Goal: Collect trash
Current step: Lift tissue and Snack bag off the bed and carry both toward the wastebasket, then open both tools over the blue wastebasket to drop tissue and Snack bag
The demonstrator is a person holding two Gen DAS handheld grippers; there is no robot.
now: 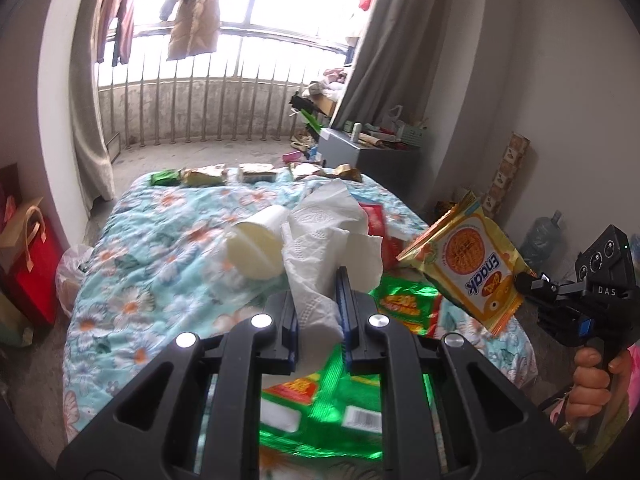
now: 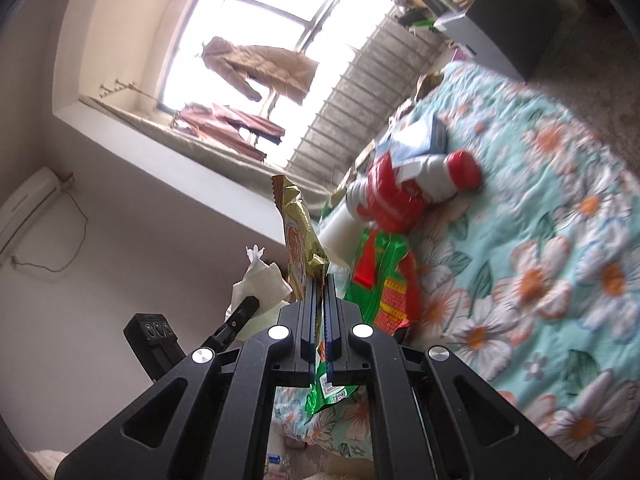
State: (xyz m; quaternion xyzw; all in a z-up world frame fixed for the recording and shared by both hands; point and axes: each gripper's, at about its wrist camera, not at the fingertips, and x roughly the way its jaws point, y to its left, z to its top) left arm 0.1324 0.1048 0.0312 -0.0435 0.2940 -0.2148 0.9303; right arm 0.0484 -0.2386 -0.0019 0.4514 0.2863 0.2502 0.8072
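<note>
My left gripper (image 1: 318, 300) is shut on a crumpled white tissue (image 1: 324, 236) and holds it above the floral bed cover (image 1: 160, 248). My right gripper (image 2: 319, 296) is shut on a yellow Enaak snack wrapper (image 1: 468, 264), seen edge-on in the right wrist view (image 2: 298, 240); it hangs in the air at the right. A white paper cup (image 1: 256, 244) lies on its side on the bed. Green foil wrappers (image 1: 404, 304) lie below my left gripper. A red and white bottle (image 2: 412, 188) lies on the cover. The tissue also shows in the right wrist view (image 2: 256, 288).
Several more wrappers (image 1: 256, 174) lie in a row along the far edge of the bed. A grey cabinet (image 1: 368, 156) with clutter stands at the far right. A red bag (image 1: 28, 264) and a plastic bag (image 1: 72, 272) stand left of the bed. A water jug (image 1: 544, 236) stands by the right wall.
</note>
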